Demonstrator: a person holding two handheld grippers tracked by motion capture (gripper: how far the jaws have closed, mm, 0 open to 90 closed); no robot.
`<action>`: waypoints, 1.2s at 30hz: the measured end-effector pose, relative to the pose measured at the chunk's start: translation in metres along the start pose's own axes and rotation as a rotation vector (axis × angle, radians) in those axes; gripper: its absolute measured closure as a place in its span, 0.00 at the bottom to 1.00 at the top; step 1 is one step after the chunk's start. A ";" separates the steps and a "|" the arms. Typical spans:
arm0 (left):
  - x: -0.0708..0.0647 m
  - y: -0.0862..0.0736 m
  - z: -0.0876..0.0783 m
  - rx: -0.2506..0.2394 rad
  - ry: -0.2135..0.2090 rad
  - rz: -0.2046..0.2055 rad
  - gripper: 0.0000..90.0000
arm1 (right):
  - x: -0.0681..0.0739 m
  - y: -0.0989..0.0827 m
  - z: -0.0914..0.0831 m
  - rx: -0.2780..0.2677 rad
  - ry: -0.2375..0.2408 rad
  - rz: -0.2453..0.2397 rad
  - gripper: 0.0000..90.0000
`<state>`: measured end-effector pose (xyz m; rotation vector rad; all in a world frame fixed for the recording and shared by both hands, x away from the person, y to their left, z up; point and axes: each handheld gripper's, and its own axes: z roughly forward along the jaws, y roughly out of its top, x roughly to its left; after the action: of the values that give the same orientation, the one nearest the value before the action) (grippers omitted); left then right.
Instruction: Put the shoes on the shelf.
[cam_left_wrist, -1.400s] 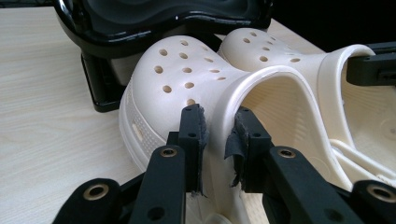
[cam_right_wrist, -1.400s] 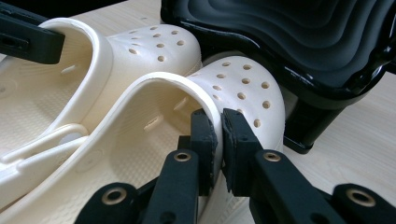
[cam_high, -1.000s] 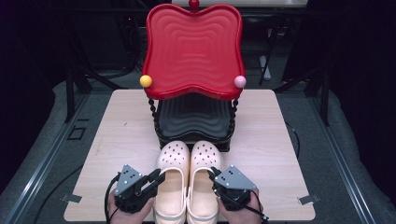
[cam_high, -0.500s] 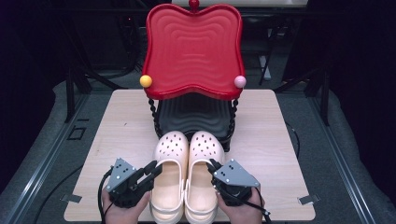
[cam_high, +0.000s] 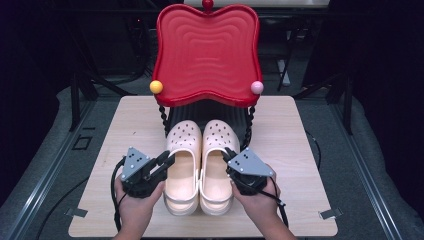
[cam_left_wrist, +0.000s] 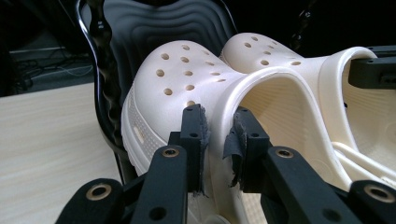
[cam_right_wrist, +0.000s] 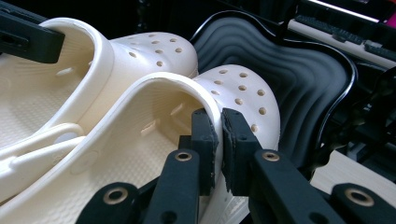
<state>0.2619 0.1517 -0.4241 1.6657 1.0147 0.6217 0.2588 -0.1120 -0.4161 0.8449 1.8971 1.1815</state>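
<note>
1. Left gripper (cam_high: 169, 159), held in the left hand (cam_high: 134, 200) at near left: jaws clamped on a clog's (cam_high: 182, 165) rim.
2. Right gripper (cam_high: 226, 155), in the right hand (cam_high: 255, 200) at near right: jaws pinching the other clog's (cam_high: 218, 165) rim.

A: The red wavy-ribbed upper tray (cam_high: 207, 55) covers most of the black ribbed lower tray (cam_high: 210, 111), and the toes of the cream perforated foam clogs (cam_high: 200, 150) tuck beneath it.

B: Forearms run off the bottom edge. In the right gripper view, the far background is too dark to read.
</note>
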 end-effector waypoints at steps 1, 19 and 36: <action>0.001 0.001 0.003 0.000 0.004 0.006 0.85 | -0.002 0.000 0.003 -0.003 -0.002 -0.005 0.94; 0.025 0.018 0.073 -0.068 0.038 0.028 0.87 | -0.039 0.010 0.060 -0.043 -0.094 -0.047 0.94; 0.030 0.000 0.082 -0.034 0.037 -0.005 0.77 | -0.038 -0.017 0.067 0.014 -0.071 0.040 0.83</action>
<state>0.3423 0.1359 -0.4533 1.6272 1.0288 0.6654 0.3327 -0.1204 -0.4434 0.9249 1.8411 1.1484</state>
